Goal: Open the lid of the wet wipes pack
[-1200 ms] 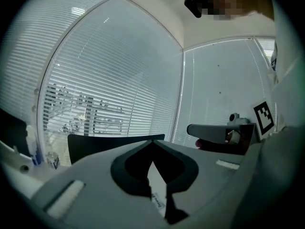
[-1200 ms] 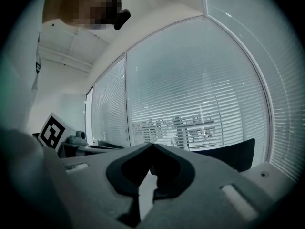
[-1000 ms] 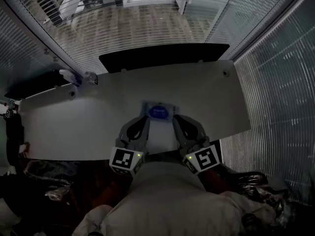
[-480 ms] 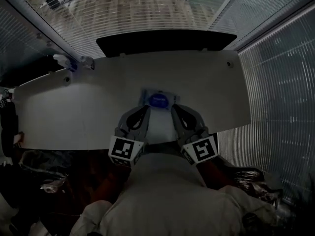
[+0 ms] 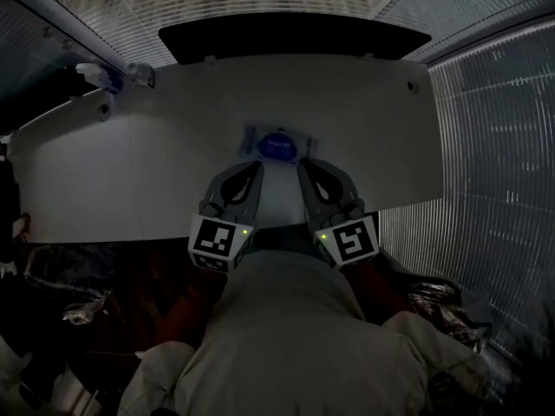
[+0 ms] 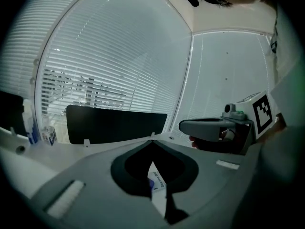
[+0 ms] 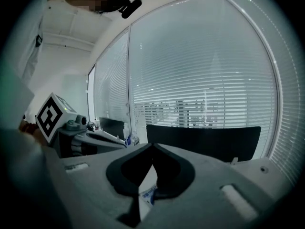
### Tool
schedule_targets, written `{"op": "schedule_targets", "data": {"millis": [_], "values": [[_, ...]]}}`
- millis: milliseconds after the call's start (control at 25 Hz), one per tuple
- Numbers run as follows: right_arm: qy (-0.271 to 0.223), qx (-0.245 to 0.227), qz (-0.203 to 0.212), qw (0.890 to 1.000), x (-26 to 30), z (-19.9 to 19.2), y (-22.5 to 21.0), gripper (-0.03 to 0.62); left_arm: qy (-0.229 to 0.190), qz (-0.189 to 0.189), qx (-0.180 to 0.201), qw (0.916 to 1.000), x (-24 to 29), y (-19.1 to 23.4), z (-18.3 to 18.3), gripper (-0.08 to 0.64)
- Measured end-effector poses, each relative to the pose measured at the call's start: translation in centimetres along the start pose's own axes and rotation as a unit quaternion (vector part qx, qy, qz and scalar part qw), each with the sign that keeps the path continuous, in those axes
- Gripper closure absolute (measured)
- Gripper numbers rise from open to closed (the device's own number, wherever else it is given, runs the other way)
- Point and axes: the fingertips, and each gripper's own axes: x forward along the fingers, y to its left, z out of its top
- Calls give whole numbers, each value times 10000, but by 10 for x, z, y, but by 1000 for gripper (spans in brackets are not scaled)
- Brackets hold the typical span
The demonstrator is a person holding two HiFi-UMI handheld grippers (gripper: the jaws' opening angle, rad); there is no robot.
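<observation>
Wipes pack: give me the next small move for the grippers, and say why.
Probably ease the right gripper forward to the blue lid and open its jaws on the way. Both it and the left gripper sit just short of the pack, shut on nothing, and the lid looks closed and flat, so nothing grips its edge yet.

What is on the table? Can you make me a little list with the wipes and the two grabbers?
table: white, with a dark panel at its far edge
wet wipes pack: lies flat near the middle, blue lid on top, seemingly not lifted
left gripper: at the pack's near left side, jaw tips together, holding nothing
right gripper: at the pack's near right side, jaw tips together, holding nothing
far left corner: small bottles
</observation>
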Motion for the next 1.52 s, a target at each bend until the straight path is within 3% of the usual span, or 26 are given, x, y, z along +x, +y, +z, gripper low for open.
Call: {"op": "schedule_targets", "data": {"millis": [200,360,680,1120,1520], "values": [[169,133,89,9997,15,-18,-4,592,245,113,-56,9996,13,11,-26,558],[318,-58,93,9994,16,-29,7,592,246,112,-26,9996,6,13,-40,558],[602,30,294,9978,42,-77,-9,592,736,313,-24,9968,33,24,-82,558],[1215,-560,574,9893,61,-128,5,592,1125,401,-105,9928,47,47,-131,558],[1893,-1235,764,9711,89,-184,12,592,1513,448,-338,9869,68,72,-184,558]]}}
